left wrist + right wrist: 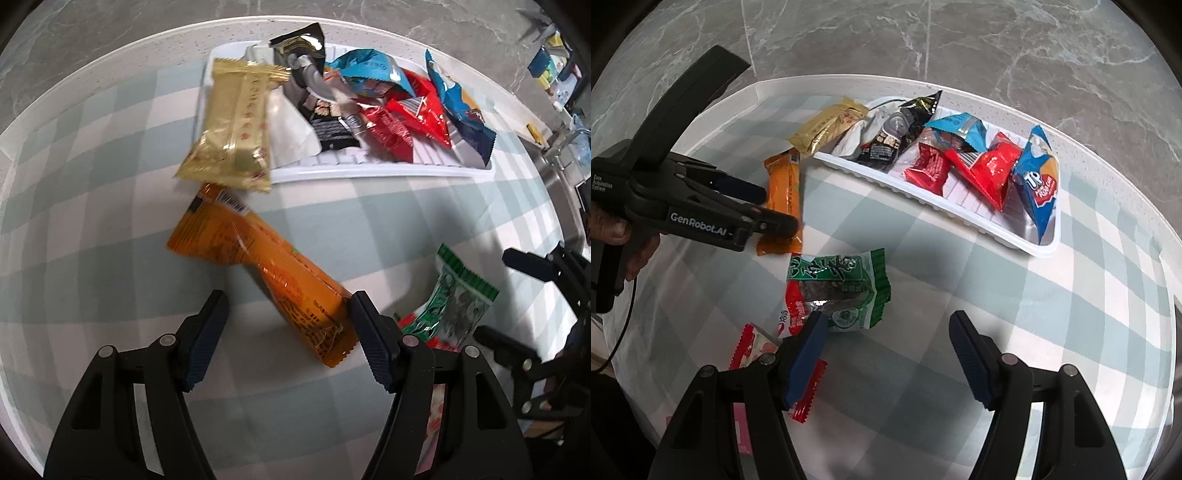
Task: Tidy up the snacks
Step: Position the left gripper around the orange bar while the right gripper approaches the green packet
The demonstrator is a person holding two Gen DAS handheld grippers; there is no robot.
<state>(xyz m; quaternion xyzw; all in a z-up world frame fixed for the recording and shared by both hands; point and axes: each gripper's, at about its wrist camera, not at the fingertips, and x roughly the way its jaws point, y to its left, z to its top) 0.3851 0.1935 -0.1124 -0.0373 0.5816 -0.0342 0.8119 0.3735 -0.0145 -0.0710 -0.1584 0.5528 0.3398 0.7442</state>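
**A:** Orange wrapper first. Left wrist view: the orange snack bar (258, 273) lies on the checked bench (92, 184), running from ten o'clock down to five. The left tool (288, 339) stands open over its lower end, and the right-hand pad looks to be touching the wrapper's edge, nothing pinched. Up at twelve o'clock sits the white tray (369, 171), already holding several packets; the gold packet (236, 125) hangs over its left rim.

**B:** So I judge the step to be picking up the bar for the tray. Next, centre both pads on the bar, close, lift, carry it to twelve o'clock.

**A:** Right wrist view: the right tool (886, 354) is open too, with nothing between its pads; the green packet (838, 291) lies just beyond its left pad at eleven o'clock.

**B:** What does this view add?

**A:** A hand (631, 240) at nine o'clock holding the left tool, a red-edged packet (753, 347) partly behind the left pad, and the tray's blue packet (1038, 177) in full.
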